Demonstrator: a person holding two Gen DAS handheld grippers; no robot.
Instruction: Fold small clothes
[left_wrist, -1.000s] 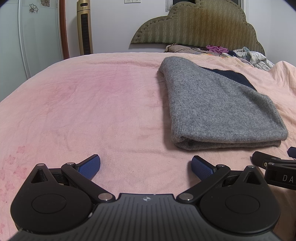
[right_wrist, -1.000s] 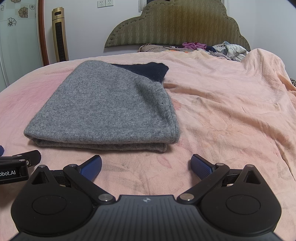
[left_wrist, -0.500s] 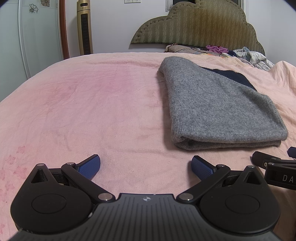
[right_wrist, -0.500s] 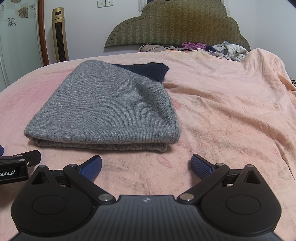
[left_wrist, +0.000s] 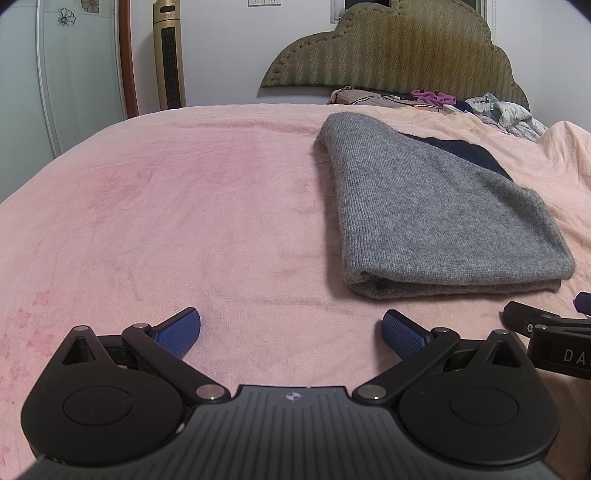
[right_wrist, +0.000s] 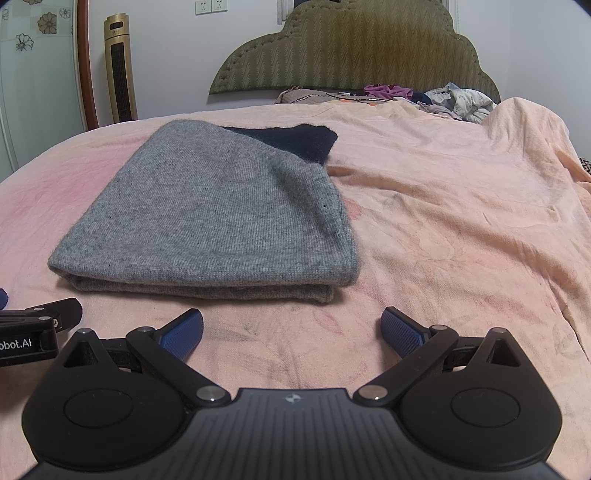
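A grey knitted garment (left_wrist: 436, 214) (right_wrist: 218, 221) lies folded flat on the pink bedsheet (left_wrist: 184, 221) (right_wrist: 461, 221). A dark navy part (left_wrist: 469, 153) (right_wrist: 291, 142) sticks out from under its far edge. My left gripper (left_wrist: 291, 328) is open and empty, resting low over the sheet, left of and nearer than the garment. My right gripper (right_wrist: 291, 328) is also open and empty, just in front of the garment's folded near edge. Each gripper shows at the side of the other's view: the right one (left_wrist: 546, 336), the left one (right_wrist: 33, 328).
A padded olive headboard (left_wrist: 399, 51) (right_wrist: 351, 55) stands at the far end of the bed, with a heap of loose clothes (left_wrist: 480, 107) (right_wrist: 424, 96) below it. A gold tower fan (left_wrist: 170, 55) (right_wrist: 120, 70) stands by the wall on the left. The sheet bunches up at the right (right_wrist: 528, 147).
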